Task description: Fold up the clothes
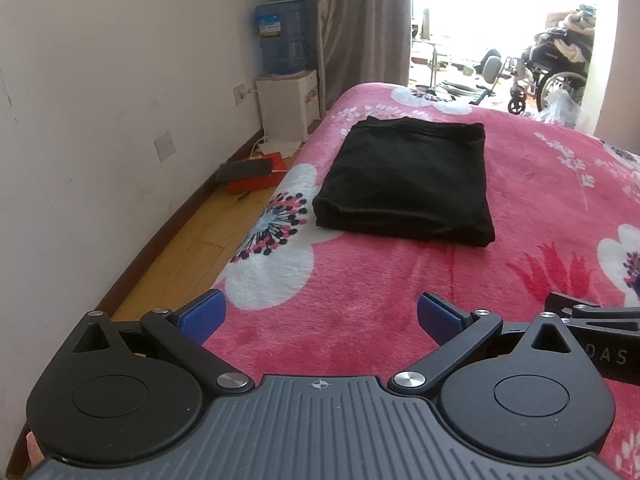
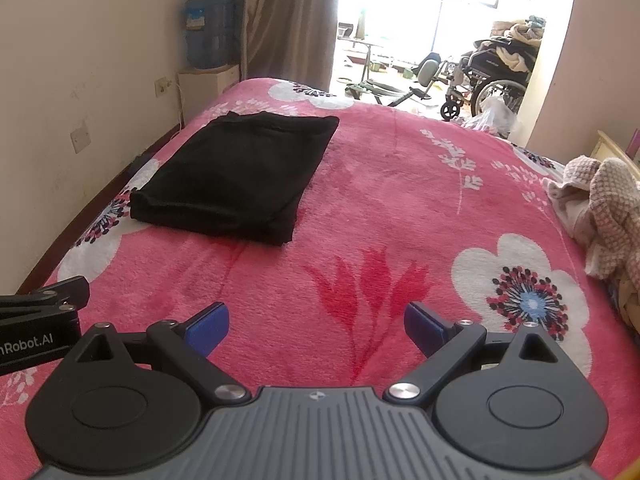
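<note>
A black garment (image 1: 404, 184) lies folded into a neat rectangle on the pink flowered bedspread (image 1: 400, 300), toward the bed's left side; the right wrist view shows it as the black garment (image 2: 236, 180) at upper left. My left gripper (image 1: 320, 316) is open, well short of the garment, with nothing between its blue pads (image 1: 202, 316). My right gripper (image 2: 316, 326) is open too, over bare bedspread (image 2: 360, 220), to the right of the garment. A part of each gripper's body shows at the edge of the other's view.
A crumpled beige checked cloth (image 2: 604, 208) lies at the bed's right edge. Left of the bed run a wood floor strip (image 1: 192, 240), a wall, a red box (image 1: 256, 180) and a water dispenser (image 1: 286, 76). A wheelchair (image 2: 496, 76) stands beyond the doorway.
</note>
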{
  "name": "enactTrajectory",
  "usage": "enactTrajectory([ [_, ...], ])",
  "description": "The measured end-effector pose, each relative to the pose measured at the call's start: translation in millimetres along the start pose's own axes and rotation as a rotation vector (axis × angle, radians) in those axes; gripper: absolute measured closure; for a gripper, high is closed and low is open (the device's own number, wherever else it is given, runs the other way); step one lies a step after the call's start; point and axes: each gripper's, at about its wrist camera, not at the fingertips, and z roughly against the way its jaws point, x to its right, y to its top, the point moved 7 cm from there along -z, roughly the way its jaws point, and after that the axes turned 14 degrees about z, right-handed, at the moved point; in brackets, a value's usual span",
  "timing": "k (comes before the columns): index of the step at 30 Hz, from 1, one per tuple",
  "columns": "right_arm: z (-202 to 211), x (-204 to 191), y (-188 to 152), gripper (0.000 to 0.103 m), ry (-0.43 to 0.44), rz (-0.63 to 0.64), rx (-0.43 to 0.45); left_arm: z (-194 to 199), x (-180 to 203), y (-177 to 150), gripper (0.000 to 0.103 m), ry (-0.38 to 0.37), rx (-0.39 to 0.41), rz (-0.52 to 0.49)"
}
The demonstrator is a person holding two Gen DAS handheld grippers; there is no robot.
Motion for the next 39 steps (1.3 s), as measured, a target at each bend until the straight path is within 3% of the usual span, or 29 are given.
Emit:
enactTrajectory([
  [39,-1.1,-3.3,-3.0,0.006,-0.005,0.002,-0.006,-2.8,-5.2,2.5,0.0,0.006,-0.006,0.014],
])
